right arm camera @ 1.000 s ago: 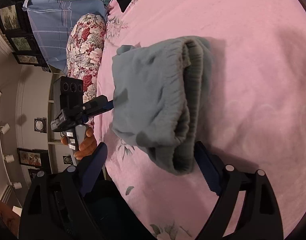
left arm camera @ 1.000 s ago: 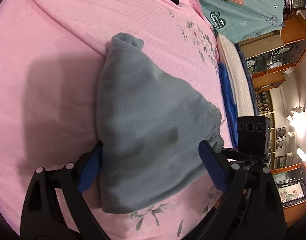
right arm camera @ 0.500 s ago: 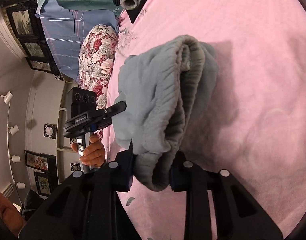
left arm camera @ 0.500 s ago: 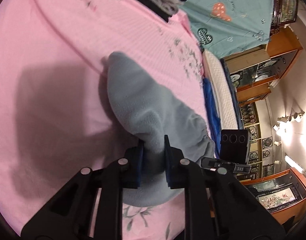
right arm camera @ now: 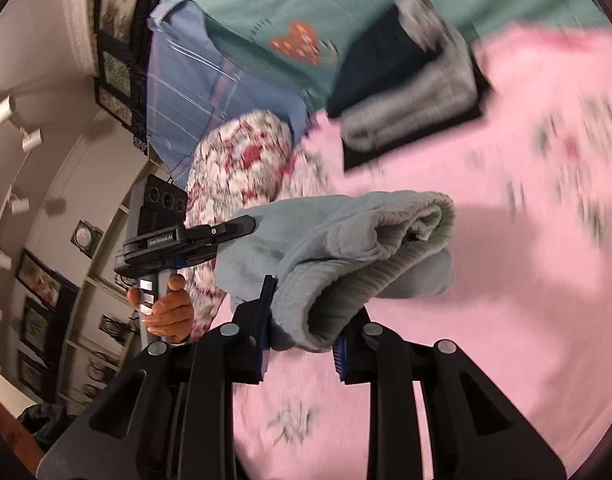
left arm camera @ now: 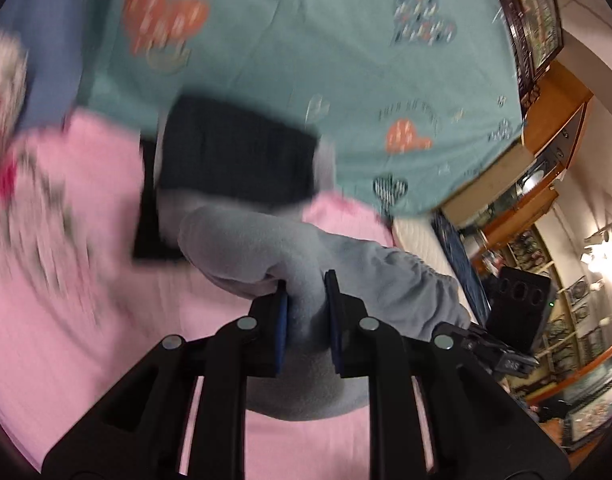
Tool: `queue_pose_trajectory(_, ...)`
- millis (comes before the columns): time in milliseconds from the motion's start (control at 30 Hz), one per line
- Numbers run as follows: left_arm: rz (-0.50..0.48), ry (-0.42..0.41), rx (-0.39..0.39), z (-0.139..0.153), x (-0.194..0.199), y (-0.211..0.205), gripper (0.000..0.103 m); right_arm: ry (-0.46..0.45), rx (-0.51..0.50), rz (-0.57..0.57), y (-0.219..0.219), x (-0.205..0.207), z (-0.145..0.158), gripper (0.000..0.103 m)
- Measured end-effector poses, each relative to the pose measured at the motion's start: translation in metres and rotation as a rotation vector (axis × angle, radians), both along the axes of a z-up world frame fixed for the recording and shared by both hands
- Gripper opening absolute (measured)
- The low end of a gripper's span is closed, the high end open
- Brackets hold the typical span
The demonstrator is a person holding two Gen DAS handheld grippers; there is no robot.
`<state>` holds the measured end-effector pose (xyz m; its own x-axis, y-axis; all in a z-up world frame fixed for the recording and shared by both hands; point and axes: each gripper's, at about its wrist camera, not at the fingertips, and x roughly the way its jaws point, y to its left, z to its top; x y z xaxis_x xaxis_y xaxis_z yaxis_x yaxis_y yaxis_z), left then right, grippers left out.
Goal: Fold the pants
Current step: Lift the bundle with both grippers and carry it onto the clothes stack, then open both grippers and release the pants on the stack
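- Blue-padded, our left gripper (left arm camera: 306, 304) is clamped on a bunch of the folded grey fleece pants (left arm camera: 358, 280); its jaws have just been closing.
- Our right gripper (right arm camera: 306, 312) pinches the thick ribbed waistband end of the same pants (right arm camera: 346, 240), having likewise just closed.
- We hold the pants above the pink bedspread (right arm camera: 526, 300), clear of it.
- Beyond the pants, a stack of dark and grey folded clothes (right arm camera: 414, 92) lies on the bedspread, well apart.

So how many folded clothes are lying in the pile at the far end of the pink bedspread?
3 visible: black garment on top, grey one under it, another black one flat at the bottom. Blur may hide more. The grey-blue pants are separate, held up by both grippers.
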<state>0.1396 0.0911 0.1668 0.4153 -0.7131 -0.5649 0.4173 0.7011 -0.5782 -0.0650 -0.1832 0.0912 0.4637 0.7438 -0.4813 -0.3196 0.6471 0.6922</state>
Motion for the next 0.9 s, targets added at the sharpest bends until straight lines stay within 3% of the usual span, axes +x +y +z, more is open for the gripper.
queue_pose_trajectory(100,0.051,-0.136,0.019,0.051,0.054,-0.009,0.017,-0.138,-0.073,-0.003,0.007,0.054,0.058,0.025)
queue_pose_trajectory(200,0.086,-0.151,0.068,0.047,0.112,-0.017,0.02,-0.3,-0.13,-0.025,0.013,0.111,0.116,0.025)
queue_pose_trajectory(300,0.165,-0.025,0.196,-0.023,0.171,-0.033,0.028,-0.381,-0.21,-0.069,0.02,0.171,0.132,0.025)
queue_pose_trajectory(367,0.219,0.116,0.305,-0.092,0.199,-0.039,0.027,-0.33,-0.246,-0.098,0.021,0.214,0.11,0.025)
queue_pose_trajectory(400,0.22,0.147,0.293,-0.116,0.204,-0.037,0.033,-0.295,-0.295,-0.133,0.021,0.232,0.091,0.025)
queue_pose_trajectory(500,0.243,0.099,0.187,-0.125,0.195,-0.021,0.041,-0.026,-0.449,-0.217,0.016,0.288,-0.001,0.025)
queue_pose_trajectory(567,0.239,0.098,0.182,-0.116,0.192,-0.016,0.055,-0.011,-0.405,-0.239,0.011,0.293,-0.032,0.026)
queue_pose_trajectory(600,0.266,0.088,0.195,-0.109,0.188,-0.01,0.074,-0.045,-0.357,-0.237,0.009,0.29,-0.034,0.028)
queue_pose_trajectory(633,0.317,0.061,0.211,-0.097,0.181,-0.003,0.082,-0.063,-0.352,-0.236,0.008,0.288,-0.033,0.029)
queue_pose_trajectory(767,0.401,0.033,0.202,-0.05,0.145,0.027,0.085,0.033,-0.322,-0.246,0.002,0.29,-0.018,0.037)
queue_pose_trajectory(833,0.431,-0.035,0.282,-0.023,0.11,0.027,0.087,0.027,-0.323,-0.308,-0.006,0.278,0.009,0.064)
queue_pose_trajectory(900,0.44,-0.117,0.36,-0.008,0.074,0.025,0.093,-0.057,-0.314,-0.383,-0.012,0.252,0.044,0.076)
